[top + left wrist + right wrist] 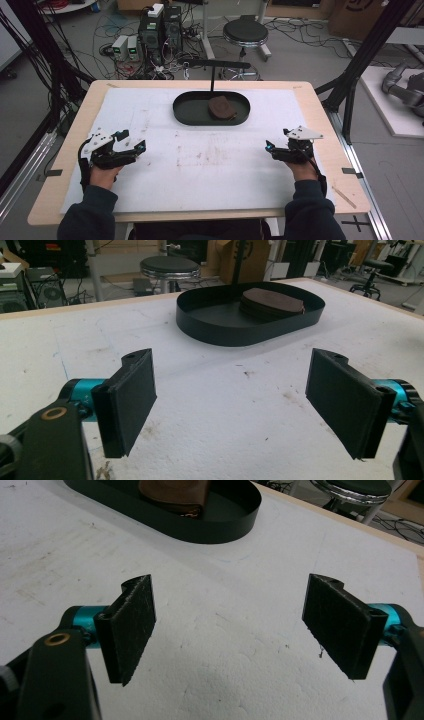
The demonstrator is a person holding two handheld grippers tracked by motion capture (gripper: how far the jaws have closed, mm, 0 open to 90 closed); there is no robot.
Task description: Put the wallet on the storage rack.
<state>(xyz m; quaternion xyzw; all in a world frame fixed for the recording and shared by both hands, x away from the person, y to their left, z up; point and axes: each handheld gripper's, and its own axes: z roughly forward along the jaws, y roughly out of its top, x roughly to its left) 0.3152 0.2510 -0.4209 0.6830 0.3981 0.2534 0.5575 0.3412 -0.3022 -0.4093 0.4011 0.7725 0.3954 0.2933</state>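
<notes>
A black oval tray [185, 114] lies at the far middle of the white mat, with a stack of brown round pads [222, 107] inside it. The same tray [225, 330] and brown stack [272, 302] show ahead in the left gripper view. My left gripper [131, 139] rests at the near left, open, nothing between its pads [132, 400]. At the near right, my right gripper [269, 146] is open too, with bare mat between its pads [131, 627]. The tray [220, 527] and the brown stack [172, 492] lie beyond it.
A black stand with a crossbar [214, 64] rises just behind the tray. The white mat [200, 165] covers most of the wooden table [345, 175]. Beyond the far edge are a stool [245, 32], computer boxes [160, 30] and cables on the floor.
</notes>
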